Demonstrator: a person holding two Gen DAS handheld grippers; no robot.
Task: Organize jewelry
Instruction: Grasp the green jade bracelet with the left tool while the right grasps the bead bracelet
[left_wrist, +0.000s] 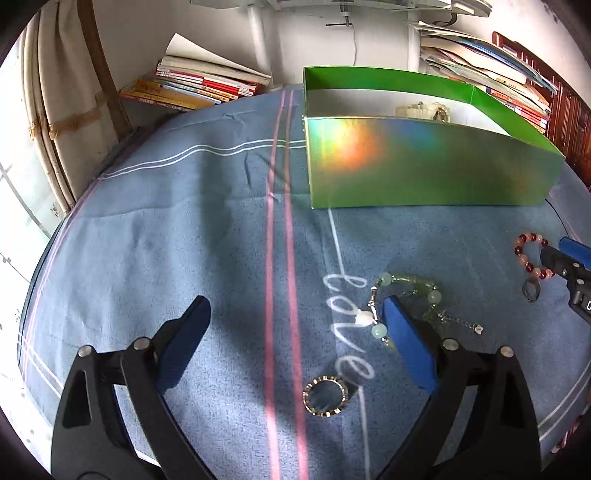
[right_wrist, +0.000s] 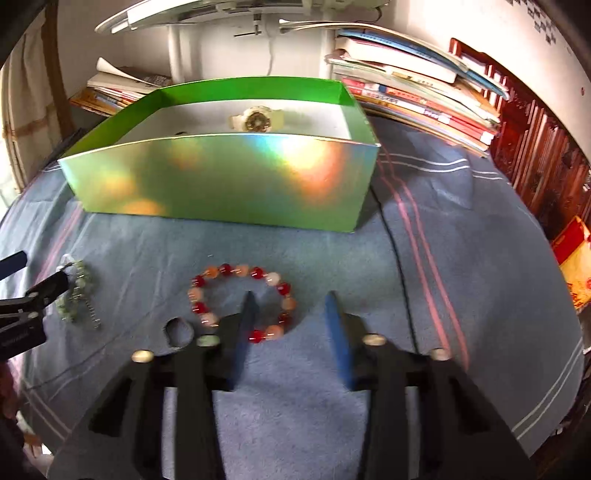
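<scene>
Left hand-held gripper (left_wrist: 295, 328) low over the blue striped cloth (left_wrist: 184, 240) on the worktop, fingers spread wide apart, nothing between the blue pads; right-side pad (left_wrist: 408, 343) lying across the green bead bracelet (left_wrist: 410, 284), hiding part of it, contact hard to judge from this angle; small silver chain (left_wrist: 461, 325) trailing from that bracelet toward the right; round gold-rimmed ring piece (left_wrist: 325, 396) flat on the cloth nearer the camera, between the 2 fingers and apart from both.

Right hand-held gripper (right_wrist: 291, 306) also parted, holding nothing; left-side finger (right_wrist: 245, 325) set inside the loop of the red and peach bead bracelet (right_wrist: 240, 271), right-side finger outside the loop, so 1 arc of beads between them; dark ring (right_wrist: 179, 332) just beside that bracelet on its left, possibly with a small stone, too blurred to tell.

Green iridescent box (right_wrist: 221, 181) open-topped, standing on the cloth beyond both bracelets, well apart from them; pale watch (right_wrist: 256, 120) lying inside on the white floor of the box near the far wall.

Stacks of books (right_wrist: 413, 96) behind and to the right of the box, more books (left_wrist: 192, 85) at the far left corner.
</scene>
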